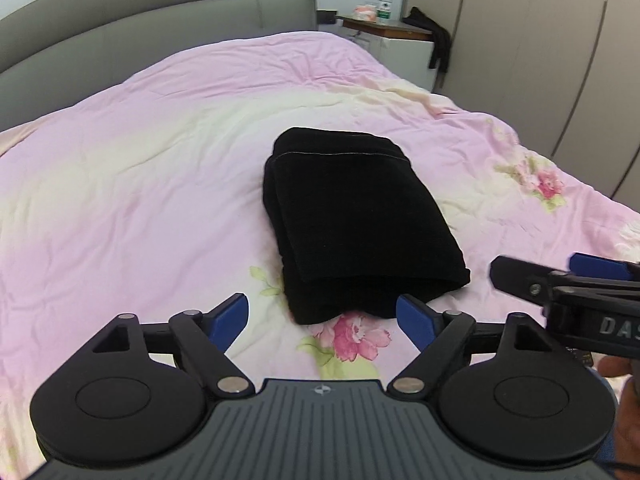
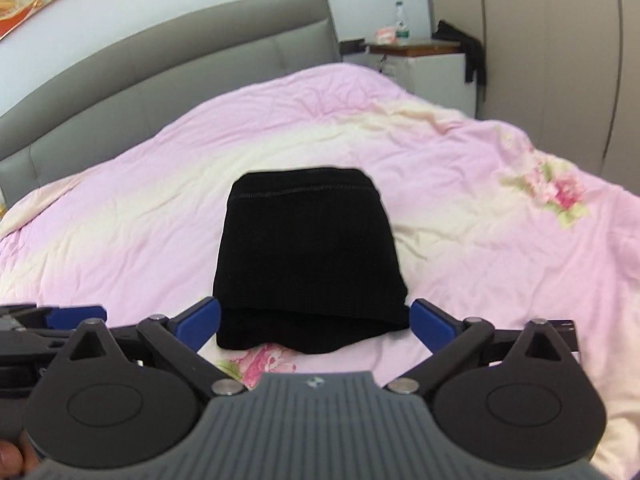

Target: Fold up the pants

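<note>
The black pants (image 1: 352, 216) lie folded into a compact stack in the middle of the pink floral quilt (image 1: 140, 168). Their stitched waistband edge is on the far side. My left gripper (image 1: 324, 314) hovers above the near end of the stack, open, with nothing between its blue pads. The right gripper (image 1: 560, 280) shows at the right edge of the left wrist view. In the right wrist view the same folded pants (image 2: 308, 256) lie straight ahead, and my right gripper (image 2: 316, 318) is open and clear of them. The left gripper (image 2: 60, 316) shows at the left there.
A grey padded headboard (image 1: 120, 40) runs along the far side of the bed. A nightstand (image 1: 392, 32) at the back right carries a plastic bottle (image 1: 385, 4) and a dark garment (image 1: 434, 36). Beige wardrobe doors (image 1: 540, 60) stand along the right.
</note>
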